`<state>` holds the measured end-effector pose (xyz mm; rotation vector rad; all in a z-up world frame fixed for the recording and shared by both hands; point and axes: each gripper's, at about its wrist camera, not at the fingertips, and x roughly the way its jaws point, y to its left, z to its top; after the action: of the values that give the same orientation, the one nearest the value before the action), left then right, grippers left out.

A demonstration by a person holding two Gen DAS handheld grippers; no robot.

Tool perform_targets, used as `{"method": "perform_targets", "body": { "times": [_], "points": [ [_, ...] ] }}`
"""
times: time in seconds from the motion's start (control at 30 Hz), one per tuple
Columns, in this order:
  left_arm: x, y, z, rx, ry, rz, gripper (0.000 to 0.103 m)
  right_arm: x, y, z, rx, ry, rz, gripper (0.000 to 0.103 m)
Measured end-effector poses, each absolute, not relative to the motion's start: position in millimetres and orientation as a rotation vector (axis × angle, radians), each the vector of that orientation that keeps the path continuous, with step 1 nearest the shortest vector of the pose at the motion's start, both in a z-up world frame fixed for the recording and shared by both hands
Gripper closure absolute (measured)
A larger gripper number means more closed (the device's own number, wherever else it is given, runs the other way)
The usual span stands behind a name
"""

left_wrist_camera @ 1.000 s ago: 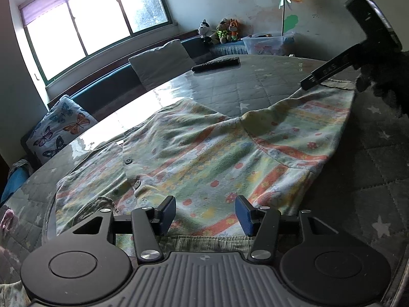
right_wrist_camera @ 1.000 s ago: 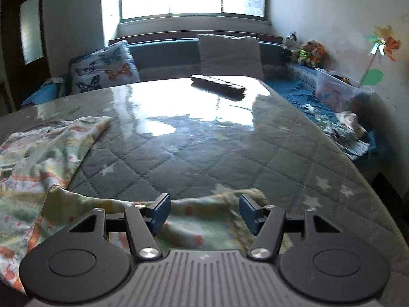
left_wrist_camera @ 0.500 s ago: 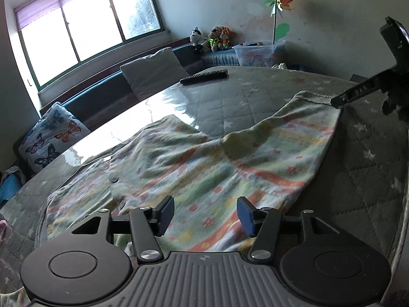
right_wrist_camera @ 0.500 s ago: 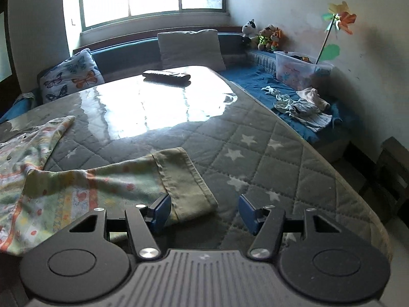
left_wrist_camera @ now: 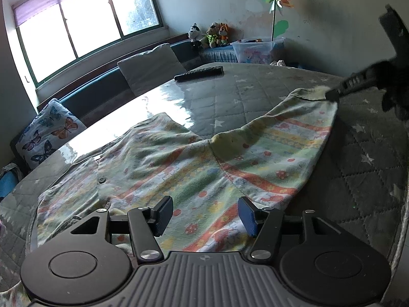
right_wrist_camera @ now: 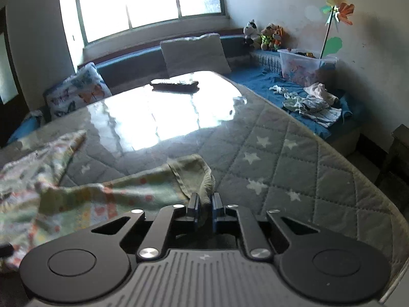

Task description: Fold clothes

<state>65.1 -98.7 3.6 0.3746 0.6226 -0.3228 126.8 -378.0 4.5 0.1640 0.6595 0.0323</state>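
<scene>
1. Presently, a child's printed garment (left_wrist_camera: 194, 168), pale green with orange stripes and a buttoned front, lies spread over the quilted tabletop (left_wrist_camera: 363, 158); one sleeve reaches out to the right and ends in a plain green cuff (right_wrist_camera: 196, 171).
2. The right gripper (right_wrist_camera: 204, 204) is clenched on the near corner of that cuff. Only a narrow pinch of cloth sits between the blue pads, and the cuff stands bunched above them.
3. The left gripper (left_wrist_camera: 204, 213) is released, jaws wide apart, hovering low over the garment's near hem and holding nothing.
4. Judgement: the sleeve is extended and not laid across the body, so the garment is not in a folded state. Whether the sleeve is being drawn out flat or is about to be carried inward cannot be settled from this scene.
5. Risk: the shallow bite may slip off the cuff under pull, dropping the sleeve in a crumpled heap.
6. Risk: with the left gripper not pinning the body, a pull on the sleeve could drag the whole garment across the glossy tabletop and skew it.
7. Risk: the garment's near hem lies close to the tabletop's edge; further pull that way could let it slide off.
8. A remote control (left_wrist_camera: 199, 73) lies well apart at the far side and poses no obstruction.
</scene>
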Motion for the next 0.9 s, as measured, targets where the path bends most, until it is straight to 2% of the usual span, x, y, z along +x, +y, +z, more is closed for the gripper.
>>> {"method": "perform_targets", "body": {
  "times": [0.67, 0.77, 0.83, 0.9],
  "points": [
    [48.7, -104.1, -0.4, 0.357, 0.603, -0.327, 0.042, 121.6, -340.9, 111.8, 0.195, 0.470, 0.246, 0.096],
    [44.2, -103.0, 0.7, 0.347, 0.597, -0.324, 0.040, 123.9, -323.8, 126.2, 0.188, 0.455, 0.303, 0.096],
    [39.7, -99.6, 3.0, 0.338, 0.590, -0.320, 0.033, 123.9, -308.2, 136.9, 0.166, 0.439, 0.346, 0.096],
    [31.1, -87.8, 9.5, 0.319, 0.575, -0.305, 0.032, 123.7, -289.1, 145.4, 0.142, 0.424, 0.393, 0.096]
  ]
}}
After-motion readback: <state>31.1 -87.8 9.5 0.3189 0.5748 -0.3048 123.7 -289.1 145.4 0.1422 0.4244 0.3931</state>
